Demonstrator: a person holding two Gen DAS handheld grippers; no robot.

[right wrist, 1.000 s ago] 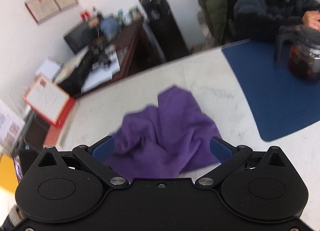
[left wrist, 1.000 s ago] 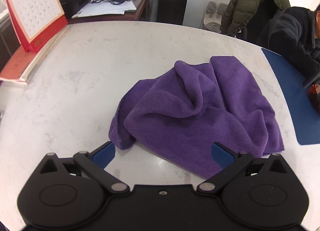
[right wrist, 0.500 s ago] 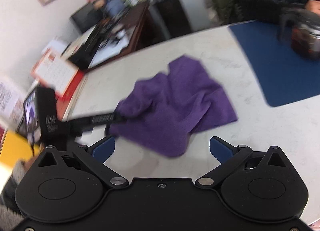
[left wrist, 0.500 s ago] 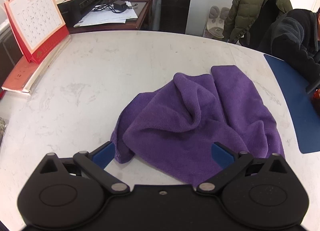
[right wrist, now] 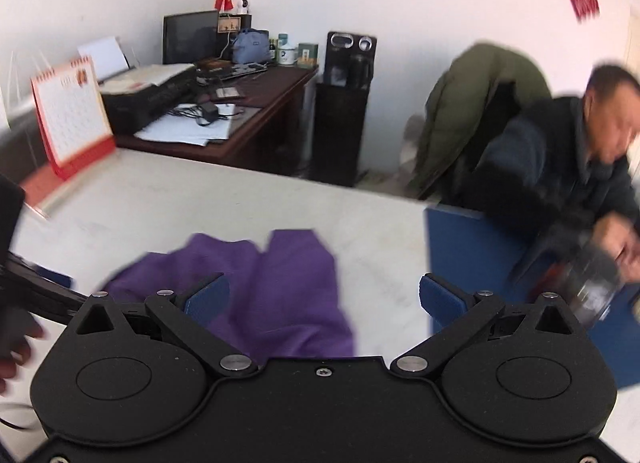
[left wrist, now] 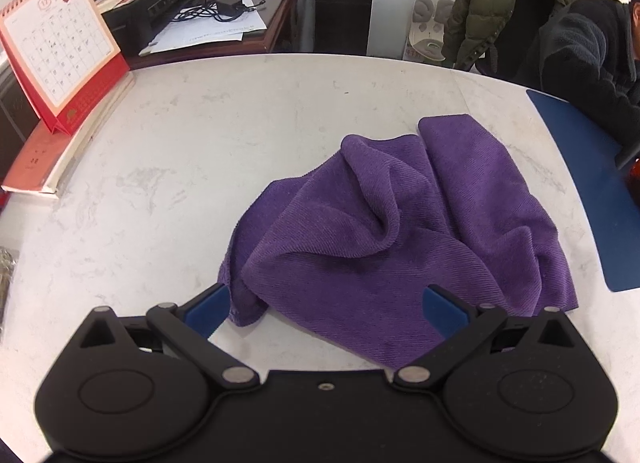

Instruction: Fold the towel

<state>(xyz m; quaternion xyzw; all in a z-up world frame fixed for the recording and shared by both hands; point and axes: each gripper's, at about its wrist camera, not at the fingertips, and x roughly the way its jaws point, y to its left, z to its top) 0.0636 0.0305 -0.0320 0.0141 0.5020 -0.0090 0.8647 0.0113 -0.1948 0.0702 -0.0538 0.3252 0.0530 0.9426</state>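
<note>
A purple towel [left wrist: 392,231] lies crumpled in loose folds on the white marble table [left wrist: 180,151]. My left gripper [left wrist: 326,309] is open just above the towel's near edge, its blue pads on either side of the cloth without pinching it. In the right wrist view the same towel [right wrist: 280,283] shows blurred, lower centre. My right gripper [right wrist: 324,299] is open above the towel's near right part, holding nothing. The left gripper's black body [right wrist: 24,287] appears at the left edge of that view.
A red desk calendar [left wrist: 60,59] stands on books at the table's far left. A blue mat [left wrist: 592,167] lies at the right, where a seated person [right wrist: 560,167] handles a glass jar [right wrist: 592,283]. A cluttered dark desk [left wrist: 224,11] stands beyond the table.
My right gripper has swung round and levelled, so its view now takes in the room and the seated person. My left gripper has drawn back slightly from the towel. The towel has not moved.
</note>
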